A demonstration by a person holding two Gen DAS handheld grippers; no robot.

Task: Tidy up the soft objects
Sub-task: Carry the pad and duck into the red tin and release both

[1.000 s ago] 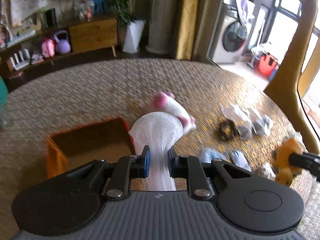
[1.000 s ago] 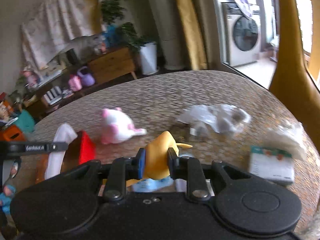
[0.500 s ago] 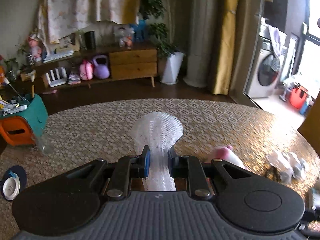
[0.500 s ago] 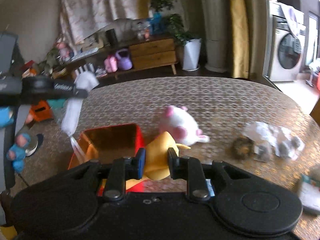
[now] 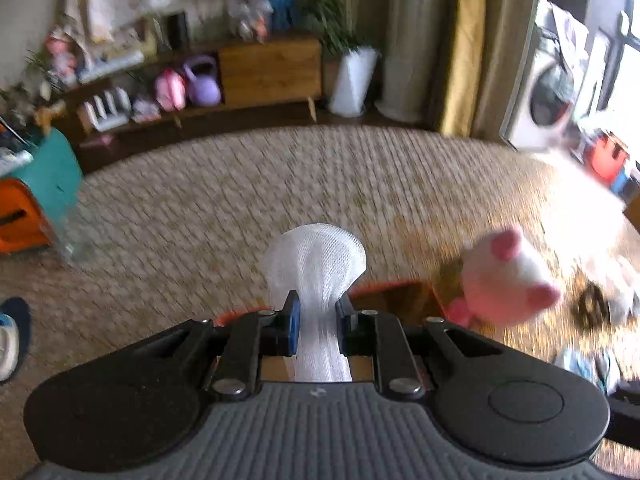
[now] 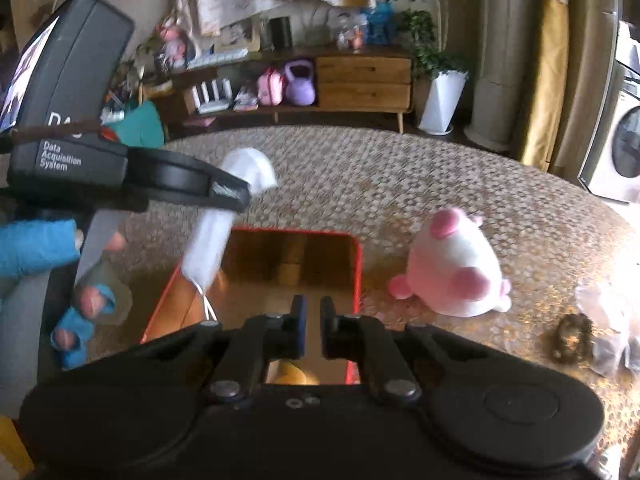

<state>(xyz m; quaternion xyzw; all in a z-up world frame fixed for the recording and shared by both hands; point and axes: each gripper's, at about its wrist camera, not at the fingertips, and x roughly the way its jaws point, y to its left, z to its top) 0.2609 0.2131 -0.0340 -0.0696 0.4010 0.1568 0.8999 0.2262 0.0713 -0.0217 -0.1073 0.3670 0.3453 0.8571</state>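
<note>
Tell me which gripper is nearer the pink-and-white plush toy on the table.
Right. The right gripper is over the orange box beside the pink-and-white plush toy; the left gripper hangs at the box's far side, holding white mesh fabric.

A purple kettlebell (image 6: 299, 87) sits on the wooden sideboard (image 6: 362, 78), near a white planter (image 6: 442, 102).

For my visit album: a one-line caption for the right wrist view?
Right gripper empty above the orange box, left gripper bringing a white mesh pouch.
</note>
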